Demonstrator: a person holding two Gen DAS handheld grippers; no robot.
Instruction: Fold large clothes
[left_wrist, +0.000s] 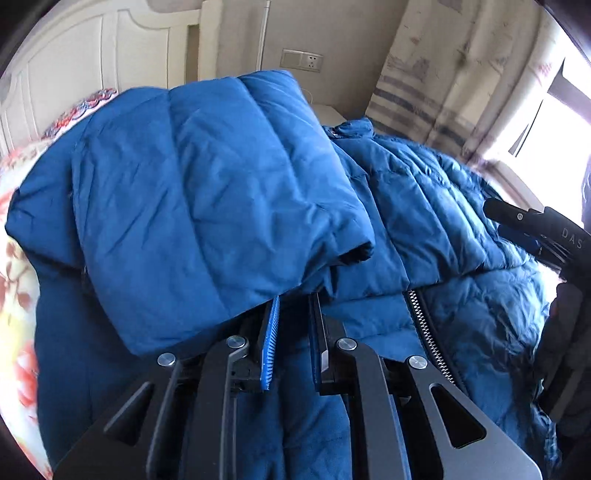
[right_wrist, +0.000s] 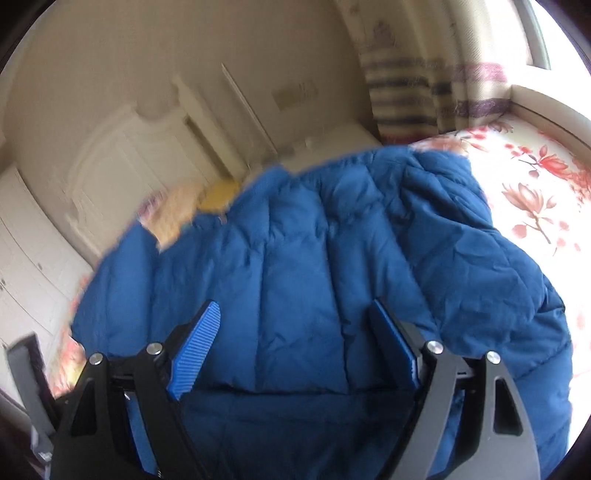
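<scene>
Left wrist view only: the zipper (left_wrist: 424, 325), a sleeve (left_wrist: 207, 206) folded over the jacket (left_wrist: 424, 206) body, and my right gripper (left_wrist: 524, 229) at the jacket's right edge. My left gripper (left_wrist: 291, 306) has jaws narrow with tips under the sleeve hem; can't tell if they pinch fabric. Right wrist view only: my right gripper (right_wrist: 295, 317) spread wide over the quilted jacket (right_wrist: 314, 258), holding nothing. The jacket lies on the floral bed (right_wrist: 535, 192), reaching toward its headboard (right_wrist: 122, 158) end. No containers.
</scene>
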